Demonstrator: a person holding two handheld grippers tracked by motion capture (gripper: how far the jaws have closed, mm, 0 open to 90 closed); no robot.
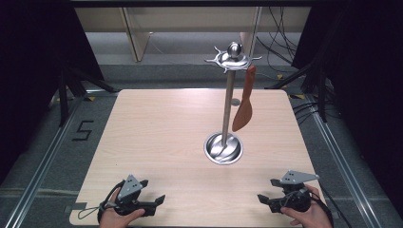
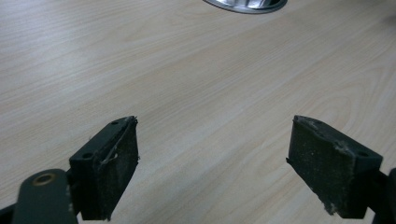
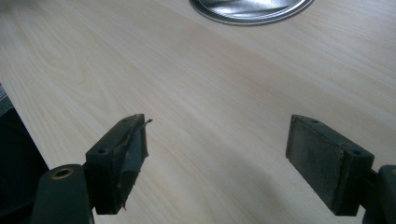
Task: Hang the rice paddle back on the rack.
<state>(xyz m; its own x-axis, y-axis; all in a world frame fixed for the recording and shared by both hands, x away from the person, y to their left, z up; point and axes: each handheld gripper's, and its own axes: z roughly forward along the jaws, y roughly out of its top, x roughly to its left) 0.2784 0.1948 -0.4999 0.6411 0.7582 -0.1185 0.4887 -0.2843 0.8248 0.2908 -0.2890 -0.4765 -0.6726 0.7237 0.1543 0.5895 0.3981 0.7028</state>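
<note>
- My left gripper [image 1: 154, 193] sits at the near left edge of the table [image 1: 157, 128], held in my left hand [image 1: 119, 216]; its jaws stand wide apart with nothing between them, pointing toward the table's middle.
- In the left gripper view the two black pads [image 2: 112, 172] frame bare pale wood, and the rim of the round metal base [image 2: 245, 4] just shows at the top.
- My right gripper [image 1: 267, 191] mirrors it at the near right edge, held in my right hand [image 1: 311, 213], a grey three-cornered plate on top; its jaws are also spread wide and hold nothing.
- In the right gripper view the worn pads [image 3: 128, 158] hang over the wood, with the shiny base [image 3: 252, 11] ahead and the table's edge at the left.
- Farther in, right of the table's centre, stands a metal utensil stand [image 1: 228, 99]: a round dish-like base [image 1: 223, 149], an upright pole, and a hooked crown with a ball on top.
- A reddish-brown spatula [image 1: 244, 102] hangs from a hook on the stand's right side, blade down, just beside the pole and clear of the base.
- Beyond the table lie grey floor and loose black cables [image 1: 280, 47].
</note>
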